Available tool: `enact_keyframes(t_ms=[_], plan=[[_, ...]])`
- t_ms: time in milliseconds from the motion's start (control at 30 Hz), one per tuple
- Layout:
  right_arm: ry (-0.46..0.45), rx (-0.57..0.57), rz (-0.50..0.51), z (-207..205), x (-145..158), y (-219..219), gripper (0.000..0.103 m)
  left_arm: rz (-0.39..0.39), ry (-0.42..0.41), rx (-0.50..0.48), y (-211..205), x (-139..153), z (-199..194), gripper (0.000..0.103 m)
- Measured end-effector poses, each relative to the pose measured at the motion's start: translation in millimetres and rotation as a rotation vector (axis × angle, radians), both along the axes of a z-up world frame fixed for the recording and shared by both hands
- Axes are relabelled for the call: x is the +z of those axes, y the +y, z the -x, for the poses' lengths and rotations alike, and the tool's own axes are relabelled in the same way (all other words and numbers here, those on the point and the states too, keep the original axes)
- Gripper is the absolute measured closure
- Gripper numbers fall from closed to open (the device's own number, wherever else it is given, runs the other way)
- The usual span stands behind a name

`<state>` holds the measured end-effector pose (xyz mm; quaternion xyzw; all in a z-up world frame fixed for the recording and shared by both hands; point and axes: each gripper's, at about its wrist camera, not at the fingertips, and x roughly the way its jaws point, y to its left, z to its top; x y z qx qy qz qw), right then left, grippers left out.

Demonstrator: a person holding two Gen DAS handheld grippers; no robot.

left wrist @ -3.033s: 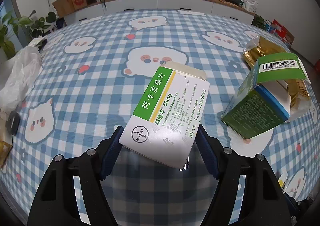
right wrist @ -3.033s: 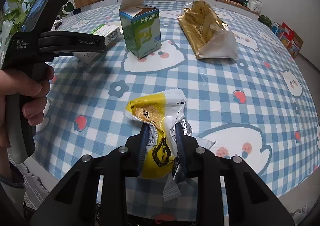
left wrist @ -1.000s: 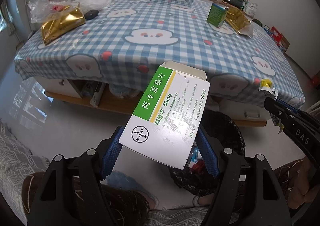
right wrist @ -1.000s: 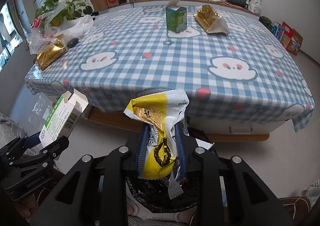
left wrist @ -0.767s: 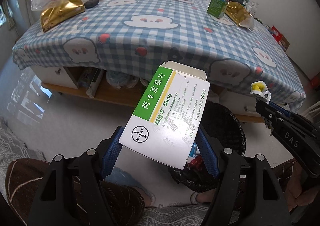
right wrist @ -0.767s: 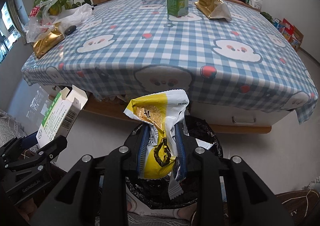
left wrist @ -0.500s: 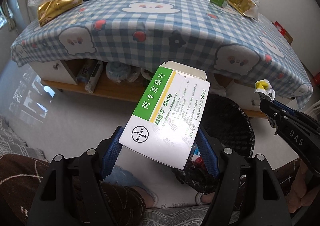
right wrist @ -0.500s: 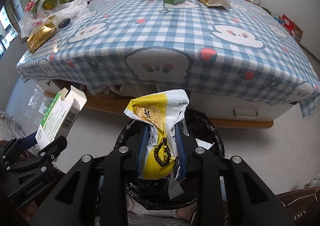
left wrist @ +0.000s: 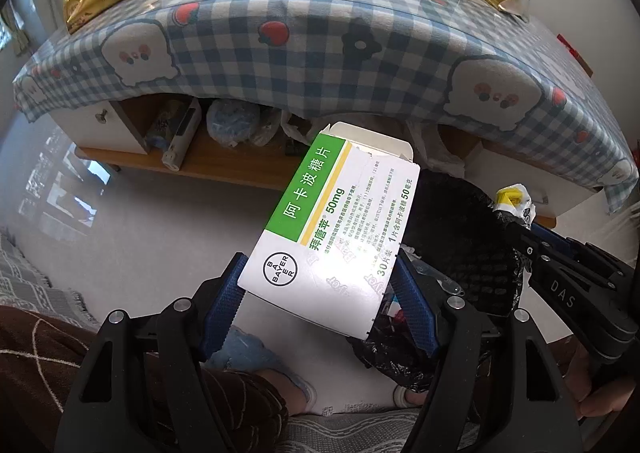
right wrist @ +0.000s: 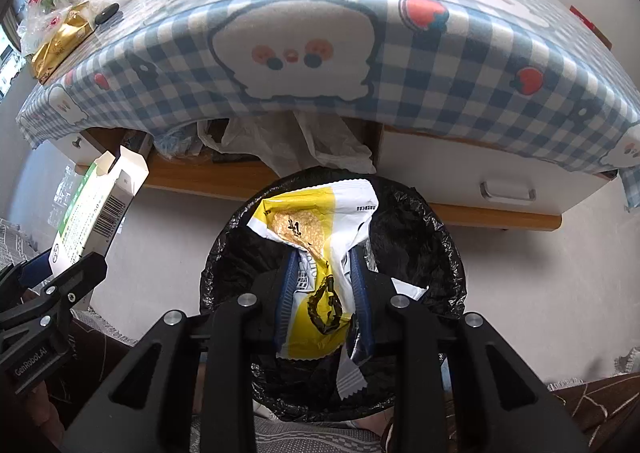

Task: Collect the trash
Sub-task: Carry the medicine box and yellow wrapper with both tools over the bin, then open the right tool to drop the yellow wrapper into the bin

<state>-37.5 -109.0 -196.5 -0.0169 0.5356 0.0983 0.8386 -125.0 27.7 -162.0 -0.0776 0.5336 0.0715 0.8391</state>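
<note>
Blue ribbed pads of my left gripper [left wrist: 320, 293] are clamped on the lower end of a white-and-green cardboard medicine box [left wrist: 336, 229], which sticks forward and up from the jaws, open flap farthest out. My right gripper [right wrist: 324, 293] pinches a crumpled yellow-and-white snack wrapper [right wrist: 316, 237] between its pads, directly over the round bin lined with a black plastic bag [right wrist: 424, 237]. Beyond the bin stands the low table under a blue checked cloth [right wrist: 400, 53].

Open bin mouth [right wrist: 432, 237] below, table edge [right wrist: 400, 109] beyond
</note>
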Motion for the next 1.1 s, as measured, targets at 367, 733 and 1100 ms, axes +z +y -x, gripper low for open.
enact_keyframes(t_ms=[367, 733, 1100], plan=[[0.001, 0.004, -0.003, 1.8, -2.7, 3.8, 0.055, -0.011, 0.002, -0.015, -4.3, -0.4, -2.6, 0.033], [-0.089, -0.024, 0.010, 9.0, 34.7, -18.4, 0.010, -0.041, -0.028, -0.055, -21.3, 22.2, -7.3, 0.033], [-0.106, -0.116, 0.022, -0.4, 52.9, -88.5, 0.008, -0.068, -0.053, -0.108, -65.0, 40.8, -28.6, 0.033]])
